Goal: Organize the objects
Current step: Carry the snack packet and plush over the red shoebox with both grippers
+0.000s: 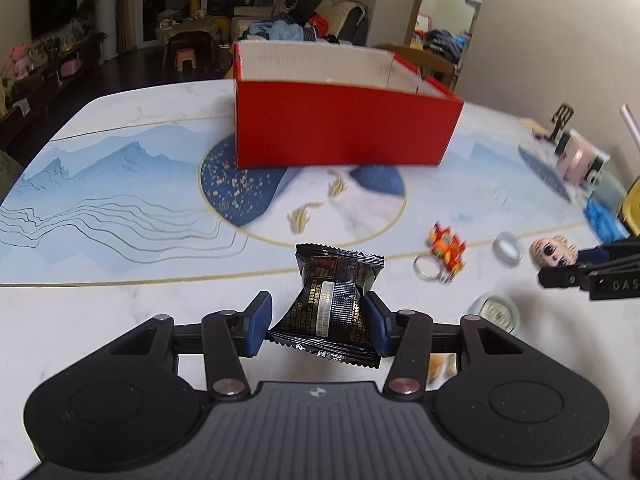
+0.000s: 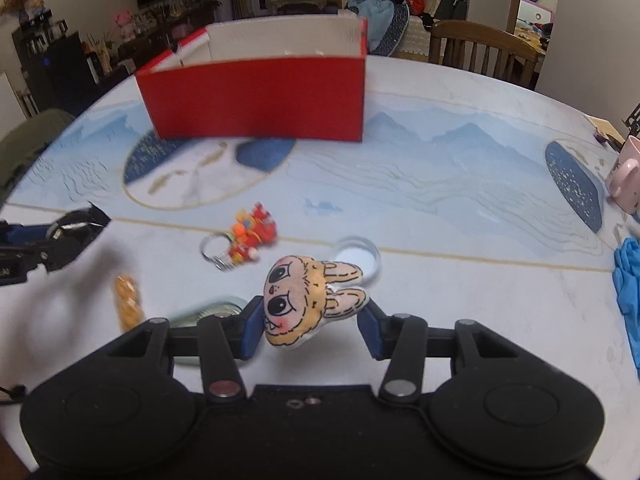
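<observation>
My left gripper (image 1: 318,320) is shut on a black snack packet (image 1: 334,304) and holds it above the table's near edge. My right gripper (image 2: 310,324) is shut on a tan plush rabbit head (image 2: 308,300), also lifted; it shows at the right in the left wrist view (image 1: 554,250). The open red box (image 1: 340,120) stands at the table's middle, beyond both grippers, and shows in the right wrist view (image 2: 260,100). A red-orange keychain with a ring (image 1: 444,254) lies on the table between the grippers, also in the right wrist view (image 2: 248,236).
A small round clear lid (image 2: 358,258), a greenish round tin (image 1: 494,312) and an orange snack (image 2: 128,298) lie near the front. A pink mug (image 2: 626,178) and blue cloth (image 2: 628,280) sit at the right. A wooden chair (image 2: 484,52) stands behind the table.
</observation>
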Available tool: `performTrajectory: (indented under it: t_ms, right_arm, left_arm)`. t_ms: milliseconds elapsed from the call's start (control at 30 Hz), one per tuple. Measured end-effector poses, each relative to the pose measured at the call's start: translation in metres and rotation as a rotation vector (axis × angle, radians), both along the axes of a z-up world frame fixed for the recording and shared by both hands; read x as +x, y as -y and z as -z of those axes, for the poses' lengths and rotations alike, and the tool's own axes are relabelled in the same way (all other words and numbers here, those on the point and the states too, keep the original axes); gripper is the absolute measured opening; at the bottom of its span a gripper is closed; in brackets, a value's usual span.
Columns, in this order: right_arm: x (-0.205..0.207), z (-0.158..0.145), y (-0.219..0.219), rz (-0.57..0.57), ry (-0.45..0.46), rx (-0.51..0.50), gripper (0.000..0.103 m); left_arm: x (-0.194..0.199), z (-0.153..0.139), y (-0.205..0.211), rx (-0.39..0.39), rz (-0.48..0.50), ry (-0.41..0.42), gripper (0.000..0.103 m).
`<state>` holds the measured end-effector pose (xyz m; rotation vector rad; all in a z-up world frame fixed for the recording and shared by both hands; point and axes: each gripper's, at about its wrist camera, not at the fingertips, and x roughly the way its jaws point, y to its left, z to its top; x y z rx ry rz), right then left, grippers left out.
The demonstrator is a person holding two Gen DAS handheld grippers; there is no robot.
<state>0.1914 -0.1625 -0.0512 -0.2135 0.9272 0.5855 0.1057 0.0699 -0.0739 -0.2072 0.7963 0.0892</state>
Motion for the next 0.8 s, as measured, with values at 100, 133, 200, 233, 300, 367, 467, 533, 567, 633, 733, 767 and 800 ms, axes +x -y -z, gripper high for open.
performTrajectory:
  t_ms: [100,133,200,233,300,367,467,533,567,633,733,767,800]
  right_arm:
    - [0.0,-0.014,-0.006,-0.011,0.015,0.021,0.049]
    - [0.0,-0.019,-0.008,-0.014,0.021,0.028,0.049]
    - [0.001,-0.028,-0.012,-0.019,0.032,0.04,0.049]
    - [0.001,-0.032,-0.013,-0.021,0.037,0.049,0.049]
    - [0.003,-0.04,-0.015,-0.025,0.041,0.076,0.049]
    - [0.005,-0.048,-0.018,-0.03,0.049,0.095,0.049]
    - [0.01,-0.059,-0.022,-0.042,0.062,0.111,0.049]
    - [0.015,-0.065,-0.024,-0.042,0.066,0.132,0.049]
    - [0.018,-0.068,-0.025,-0.041,0.066,0.143,0.049]
    - [0.024,-0.074,-0.028,-0.04,0.076,0.155,0.049]
    - [0.034,-0.082,-0.032,-0.045,0.097,0.165,0.049]
    - [0.038,-0.084,-0.034,-0.047,0.103,0.168,0.049]
    - [0.041,-0.087,-0.035,-0.048,0.109,0.173,0.049]
  left_arm:
    - [0.002,-0.011,0.0,-0.018,-0.014,0.007,0.049]
    - [0.003,-0.015,0.001,-0.019,-0.018,0.011,0.049]
    - [0.006,-0.023,0.001,-0.03,-0.025,0.017,0.049]
    - [0.007,-0.026,0.001,-0.035,-0.028,0.02,0.049]
    - [0.01,-0.033,0.001,-0.04,-0.033,0.027,0.049]
    - [0.013,-0.039,0.001,-0.046,-0.037,0.035,0.049]
    - [0.019,-0.048,0.002,-0.052,-0.034,0.049,0.049]
    - [0.024,-0.053,0.002,-0.054,-0.032,0.058,0.049]
    - [0.027,-0.055,0.003,-0.056,-0.031,0.061,0.049]
    - [0.034,-0.06,0.005,-0.055,-0.031,0.072,0.049]
    - [0.044,-0.067,0.008,-0.052,-0.027,0.091,0.049]
    - [0.048,-0.069,0.009,-0.051,-0.026,0.096,0.049]
    - [0.052,-0.071,0.009,-0.054,-0.026,0.098,0.049]
